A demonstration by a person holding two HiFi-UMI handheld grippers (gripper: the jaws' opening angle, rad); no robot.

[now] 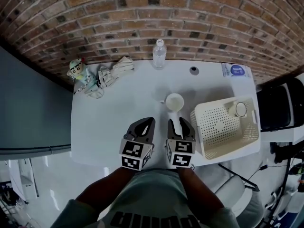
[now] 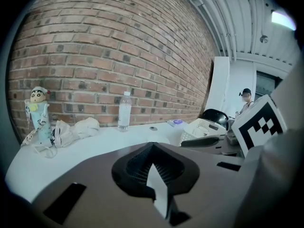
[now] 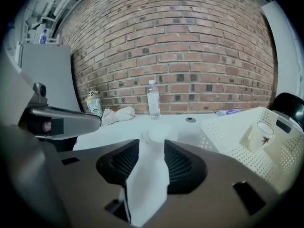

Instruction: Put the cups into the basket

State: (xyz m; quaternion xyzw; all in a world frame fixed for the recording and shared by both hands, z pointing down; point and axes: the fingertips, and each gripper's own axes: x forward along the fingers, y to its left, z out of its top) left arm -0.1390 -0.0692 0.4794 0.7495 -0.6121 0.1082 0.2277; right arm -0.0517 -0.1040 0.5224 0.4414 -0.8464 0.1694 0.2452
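White table (image 1: 109,122) before a brick wall (image 1: 142,18), seen from the head view and both gripper views. The left gripper (image 1: 148,121) (image 2: 151,145) is held low over the near part of the table with its jaws clenched tip to tip and nothing gripped between them. The right gripper (image 1: 178,122) (image 3: 152,141) is held just beside it; its jaws are parted, only the white tabletop is seen through the gap, and nothing is grasped. One cup (image 1: 174,101) (image 3: 160,131) is seen standing on the table just beyond the right gripper's tips, apart from them. The perforated white basket (image 1: 228,144) (image 3: 228,127) is placed at the table's right end, and a second cup (image 1: 240,109) (image 3: 259,136), marked with a small red print, is seen tilted in its far corner. At the table's far edge a water bottle (image 1: 159,53) (image 2: 124,110) (image 3: 153,99) is stood upright, with a crumpled cloth (image 1: 114,72) (image 2: 76,129) and a cartoon-figure bottle (image 1: 78,72) (image 2: 39,115) to its left.
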